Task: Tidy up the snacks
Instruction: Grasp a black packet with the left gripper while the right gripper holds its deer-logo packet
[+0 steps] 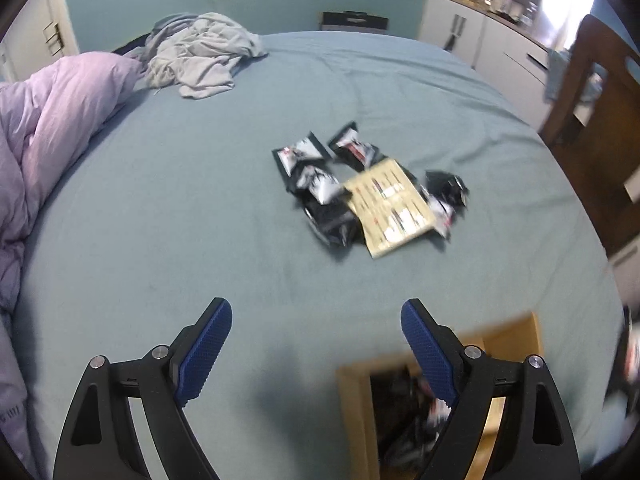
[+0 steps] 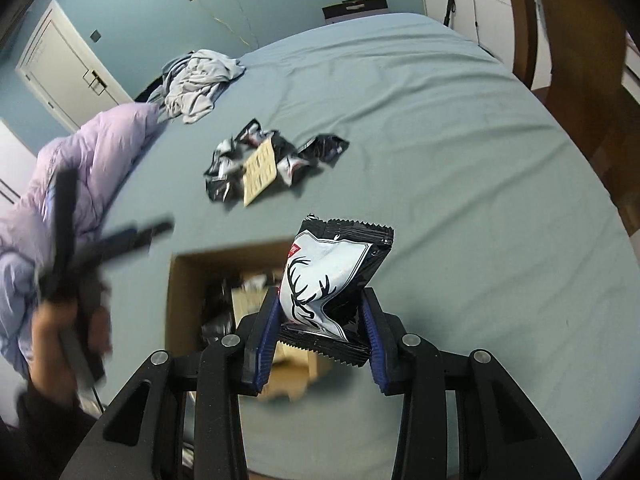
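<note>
While motion-blurred, cardboard box contents unreadable; right gripper clamping snack packet; left gripper fingers spread, empty.

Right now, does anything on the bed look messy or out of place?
Yes. Black snack packets lie scattered in a loose heap mid-bed, overlapping a tan card, not in the cardboard box. Crumpled grey clothes sit at the far side. The right gripper holds one packet.
</note>
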Demonstrator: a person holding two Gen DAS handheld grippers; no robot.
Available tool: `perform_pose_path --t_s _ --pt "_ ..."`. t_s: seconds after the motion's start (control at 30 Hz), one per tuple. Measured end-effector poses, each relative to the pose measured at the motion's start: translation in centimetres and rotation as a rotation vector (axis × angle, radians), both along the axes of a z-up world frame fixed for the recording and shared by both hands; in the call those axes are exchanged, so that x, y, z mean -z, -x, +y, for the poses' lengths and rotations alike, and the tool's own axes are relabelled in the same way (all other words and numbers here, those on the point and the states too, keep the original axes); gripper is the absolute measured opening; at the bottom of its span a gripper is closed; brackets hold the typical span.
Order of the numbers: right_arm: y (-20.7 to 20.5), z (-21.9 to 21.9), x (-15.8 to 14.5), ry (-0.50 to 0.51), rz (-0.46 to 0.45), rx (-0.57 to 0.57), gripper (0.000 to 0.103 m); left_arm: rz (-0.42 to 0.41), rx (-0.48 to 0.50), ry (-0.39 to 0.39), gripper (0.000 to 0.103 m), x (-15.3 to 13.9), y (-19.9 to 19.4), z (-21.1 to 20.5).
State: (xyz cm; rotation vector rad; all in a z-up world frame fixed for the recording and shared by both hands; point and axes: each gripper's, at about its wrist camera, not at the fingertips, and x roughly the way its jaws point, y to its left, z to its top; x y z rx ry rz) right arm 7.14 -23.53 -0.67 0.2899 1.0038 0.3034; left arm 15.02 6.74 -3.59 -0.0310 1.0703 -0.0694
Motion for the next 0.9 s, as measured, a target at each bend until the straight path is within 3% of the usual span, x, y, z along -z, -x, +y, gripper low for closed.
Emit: perform_pose_path --t_s 0.1,0.37,0.53,0.67,0.73,0.77,0.8,0.9 --pt "0.3 0.0 1.7 -0.095 0.064 -0.021 0.037 0.030 -0.027 0.067 0.088 0.8 -2.4 0.1" --pt "-0.5 0.5 1.5 0.007 0.004 -0.002 0.037 0.156 -0.091 0.031 0.088 5.1 -9.2 -0.4" --pt "-0.1 0.9 2.0 -0.006 0.003 0.017 0.037 0.240 -0.099 0.027 0.088 7.7 -11.5 -0.9" --pt "0.2 1.1 1.9 -0.014 0.005 0.014 0.037 0.299 -0.107 0.067 0.087 9.0 -12.4 -1.0" --pt "0.5 1.1 1.6 -0.013 -0.001 0.006 0.037 0.301 -0.100 0.080 0.074 9.2 -12.5 -0.9" --pt "0.6 1.1 1.6 -0.006 -0.004 0.003 0.037 0.308 -0.089 0.099 0.057 9.3 -12.5 -0.9" --pt "0.7 1.2 1.6 0.000 -0.007 0.001 0.037 0.310 -0.083 0.104 0.048 9.2 -12.5 -0.9" --pt "0.5 1.3 1.7 0.013 -0.006 0.003 0.037 0.276 -0.088 0.104 0.047 8.4 -11.9 -0.5"
